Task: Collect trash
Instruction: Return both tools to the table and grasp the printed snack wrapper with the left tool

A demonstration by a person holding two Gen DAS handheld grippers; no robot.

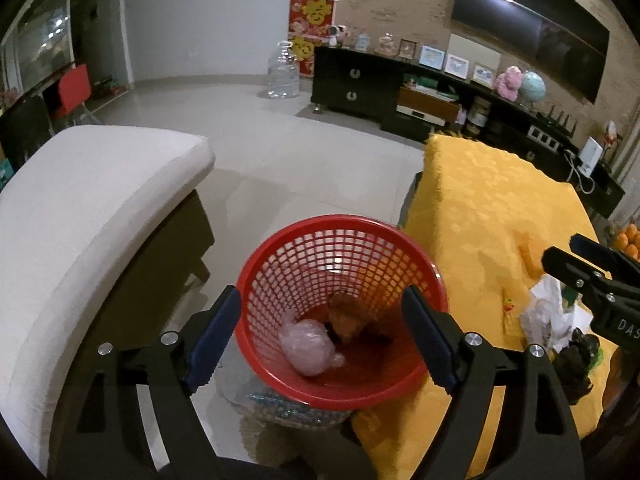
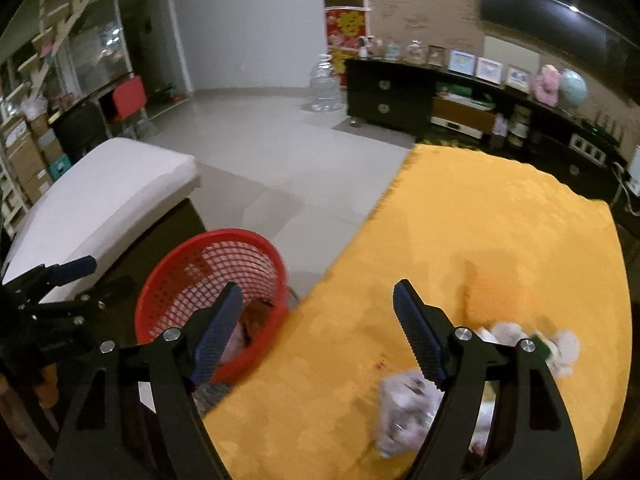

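Note:
A red mesh basket (image 1: 340, 300) stands on the floor beside a table under a yellow cloth (image 1: 480, 216). Inside it lie a crumpled pink plastic bag (image 1: 310, 346) and a brown scrap (image 1: 346, 314). My left gripper (image 1: 322, 344) hovers open over the basket with nothing between its fingers. My right gripper (image 2: 318, 340) is open and empty above the table's near left edge, and appears at the right of the left wrist view (image 1: 592, 276). Crumpled white wrappers (image 2: 404, 412) and more white trash (image 2: 560, 344) lie on the cloth by its right finger. The basket (image 2: 208, 292) sits to its left.
A white cushioned bench (image 1: 92, 208) stands left of the basket. A dark clump (image 1: 576, 360) and oranges (image 1: 628, 236) sit at the table's right end. A black TV cabinet (image 1: 400, 92) lines the far wall, with a large clear water jug (image 1: 284, 72) on the tiled floor.

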